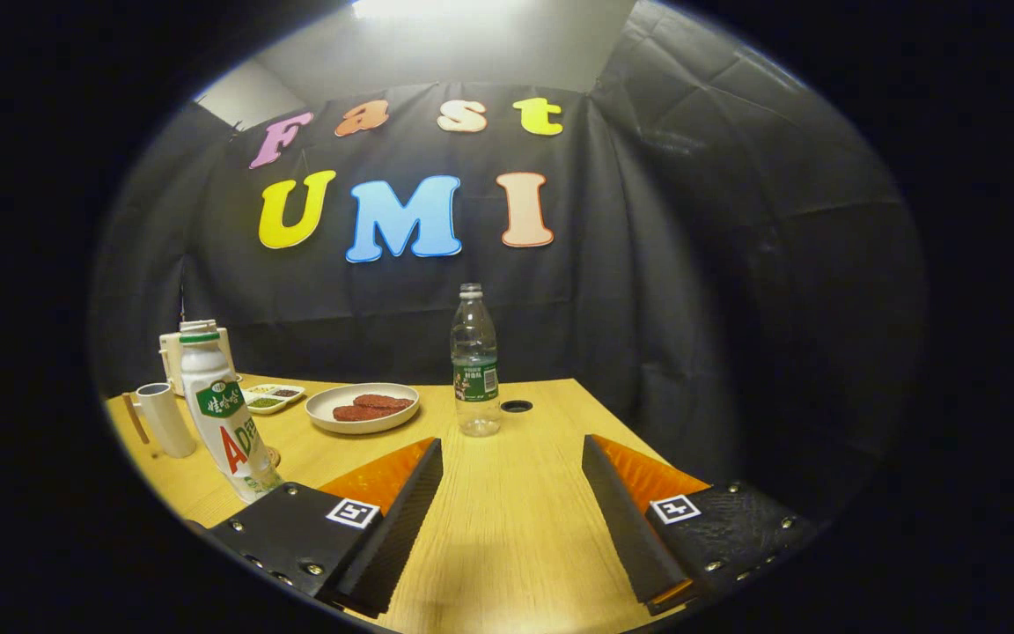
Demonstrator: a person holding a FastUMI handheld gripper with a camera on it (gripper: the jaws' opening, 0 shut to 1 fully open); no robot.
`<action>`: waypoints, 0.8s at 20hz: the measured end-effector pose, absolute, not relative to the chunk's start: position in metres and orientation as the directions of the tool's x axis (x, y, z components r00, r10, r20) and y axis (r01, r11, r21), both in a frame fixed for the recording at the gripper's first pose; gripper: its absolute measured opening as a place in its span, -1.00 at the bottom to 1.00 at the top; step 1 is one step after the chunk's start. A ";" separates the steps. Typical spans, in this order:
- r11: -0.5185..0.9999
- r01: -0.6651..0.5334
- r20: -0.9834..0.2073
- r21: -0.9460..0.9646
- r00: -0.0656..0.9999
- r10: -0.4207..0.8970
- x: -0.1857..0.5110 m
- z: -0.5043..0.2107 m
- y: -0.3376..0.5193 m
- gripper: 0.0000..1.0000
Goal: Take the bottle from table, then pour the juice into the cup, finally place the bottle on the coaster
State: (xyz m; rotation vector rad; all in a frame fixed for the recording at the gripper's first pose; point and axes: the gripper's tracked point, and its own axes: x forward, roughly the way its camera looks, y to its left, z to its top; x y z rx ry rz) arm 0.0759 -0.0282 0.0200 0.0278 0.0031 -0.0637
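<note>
A white drink bottle [224, 414] with a green cap stands upright on the wooden table [516, 528], just left of my left finger [401, 493]. A white cup [164, 418] stands beside it, further left. A clear plastic bottle [475, 361] with a green label stands upright beyond the fingers, slightly left of the gap. A small round brownish edge [274, 456], perhaps the coaster, peeks out behind the white bottle's base. My gripper [511, 445] is open, its fingers wide apart above the table with nothing between them.
A white plate [340, 421] holding two brown patties sits between the two bottles, further back. A small divided dish [274, 397] and a white box [174, 352] stand behind the white bottle. A dark round hole [516, 406] lies right of the clear bottle.
</note>
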 end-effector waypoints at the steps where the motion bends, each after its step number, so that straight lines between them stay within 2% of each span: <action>1: 0.998 0.052 0.012 0.031 0.999 -0.052 0.073 0.030 -0.022 0.93; 8: 0.994 -0.082 0.058 0.069 0.995 0.078 0.049 0.067 0.050 0.92; 16: 0.974 -0.223 0.054 0.046 0.974 0.220 0.034 0.056 0.150 0.92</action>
